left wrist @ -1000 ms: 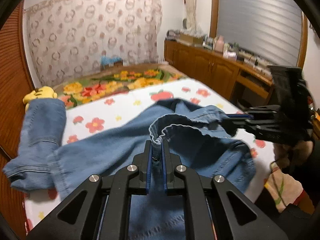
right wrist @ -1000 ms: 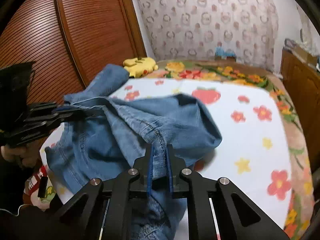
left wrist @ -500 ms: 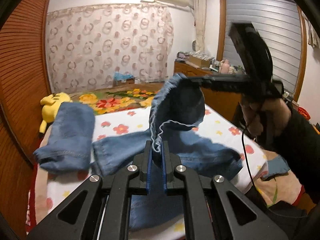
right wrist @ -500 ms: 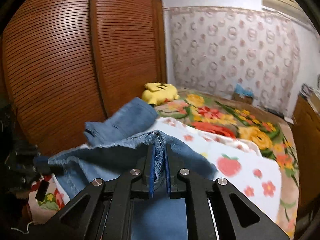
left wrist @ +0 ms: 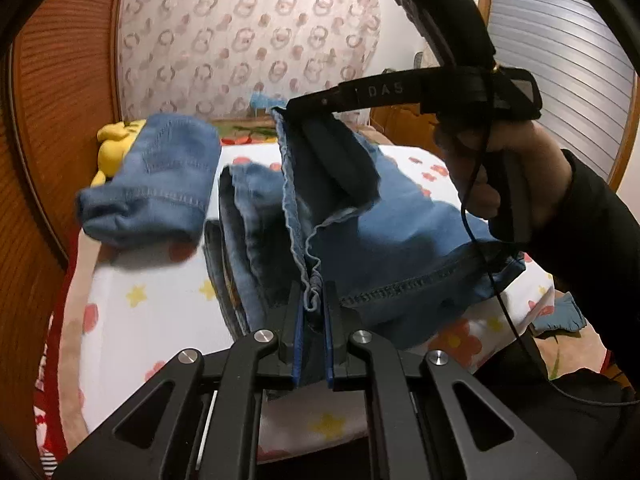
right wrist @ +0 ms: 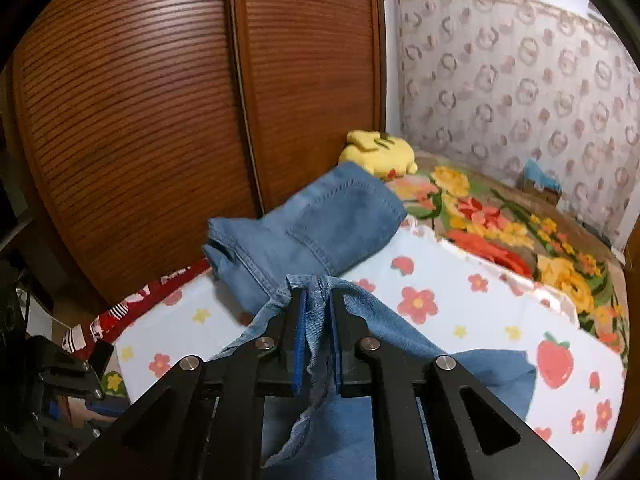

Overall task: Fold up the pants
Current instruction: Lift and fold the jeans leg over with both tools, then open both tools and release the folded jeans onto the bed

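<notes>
In the left wrist view, the left gripper (left wrist: 312, 312) sits at lower centre, its jaws pinching the gathered edge of the blue denim pants (left wrist: 400, 236), which rise from there toward the upper middle of the frame. There the right gripper (left wrist: 286, 109), held in the person's right hand (left wrist: 500, 168) at the right side, clamps another part of the same edge. One pant leg end (left wrist: 160, 184) lies at centre left on the white flower-print bed sheet (left wrist: 152, 300), beside a yellow plush toy (left wrist: 114, 144). In the right wrist view, the right gripper's (right wrist: 318, 300) jaws at lower centre are pressed onto a fold of denim, the pants (right wrist: 320, 224) spreading across the sheet (right wrist: 460, 308) in mid-frame, before the brown slatted wardrobe doors (right wrist: 160, 100) at upper left.
</notes>
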The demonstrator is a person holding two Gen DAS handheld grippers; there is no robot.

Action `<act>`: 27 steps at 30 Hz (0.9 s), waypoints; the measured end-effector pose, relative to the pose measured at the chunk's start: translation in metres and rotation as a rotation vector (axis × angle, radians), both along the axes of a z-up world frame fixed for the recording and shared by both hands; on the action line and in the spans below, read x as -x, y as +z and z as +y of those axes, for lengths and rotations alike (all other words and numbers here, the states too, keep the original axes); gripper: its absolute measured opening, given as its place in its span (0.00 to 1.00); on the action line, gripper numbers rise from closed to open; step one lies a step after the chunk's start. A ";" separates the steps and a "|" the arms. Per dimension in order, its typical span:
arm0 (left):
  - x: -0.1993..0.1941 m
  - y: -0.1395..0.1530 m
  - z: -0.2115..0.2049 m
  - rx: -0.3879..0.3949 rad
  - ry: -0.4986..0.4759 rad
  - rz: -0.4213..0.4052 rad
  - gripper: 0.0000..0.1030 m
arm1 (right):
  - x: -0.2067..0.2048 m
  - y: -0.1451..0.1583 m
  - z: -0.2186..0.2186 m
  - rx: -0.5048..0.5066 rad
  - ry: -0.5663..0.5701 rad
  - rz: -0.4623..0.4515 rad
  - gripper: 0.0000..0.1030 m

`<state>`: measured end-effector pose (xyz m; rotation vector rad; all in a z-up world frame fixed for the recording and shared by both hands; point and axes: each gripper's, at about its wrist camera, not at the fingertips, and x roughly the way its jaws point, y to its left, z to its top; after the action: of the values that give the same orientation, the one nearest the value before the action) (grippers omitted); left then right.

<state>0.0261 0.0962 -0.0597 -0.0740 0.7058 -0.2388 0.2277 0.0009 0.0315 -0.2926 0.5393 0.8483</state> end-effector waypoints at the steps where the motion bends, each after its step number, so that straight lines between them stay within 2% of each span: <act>1: 0.001 -0.002 -0.001 0.000 -0.001 0.004 0.09 | -0.002 -0.001 0.000 0.003 -0.013 -0.001 0.24; 2: 0.002 -0.003 -0.002 -0.002 -0.001 0.007 0.09 | 0.003 0.000 -0.007 0.003 -0.019 -0.004 0.28; 4: 0.004 -0.005 -0.003 -0.009 -0.004 0.011 0.09 | 0.002 0.001 -0.013 -0.007 -0.032 -0.006 0.40; 7: 0.004 -0.005 -0.005 -0.015 -0.002 0.018 0.09 | 0.007 0.002 -0.025 -0.028 -0.049 -0.009 0.41; 10: 0.004 -0.004 -0.003 -0.025 0.009 0.025 0.13 | 0.014 -0.003 -0.046 -0.040 -0.066 -0.009 0.41; 13: 0.007 -0.001 0.000 -0.037 0.021 0.016 0.25 | 0.022 -0.009 -0.065 -0.036 -0.094 -0.009 0.41; 15: 0.007 0.002 0.005 -0.047 0.043 0.004 0.46 | 0.030 -0.013 -0.079 -0.027 -0.113 -0.012 0.41; 16: 0.008 0.005 0.008 -0.045 0.054 -0.004 0.48 | 0.034 -0.015 -0.087 -0.025 -0.119 -0.012 0.41; 18: 0.005 0.008 0.013 -0.038 0.065 -0.011 0.63 | 0.043 -0.016 -0.101 -0.033 -0.132 -0.010 0.41; 20: 0.002 0.013 0.016 -0.030 0.074 -0.024 0.70 | 0.052 -0.017 -0.114 -0.044 -0.146 -0.007 0.41; 27: -0.016 0.023 0.009 -0.040 0.075 -0.050 0.74 | 0.079 -0.011 -0.144 -0.062 -0.208 -0.030 0.41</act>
<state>0.0417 0.1051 -0.0365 -0.0560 0.6565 -0.1538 0.1491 -0.1434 0.0201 -0.1884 0.5049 0.6571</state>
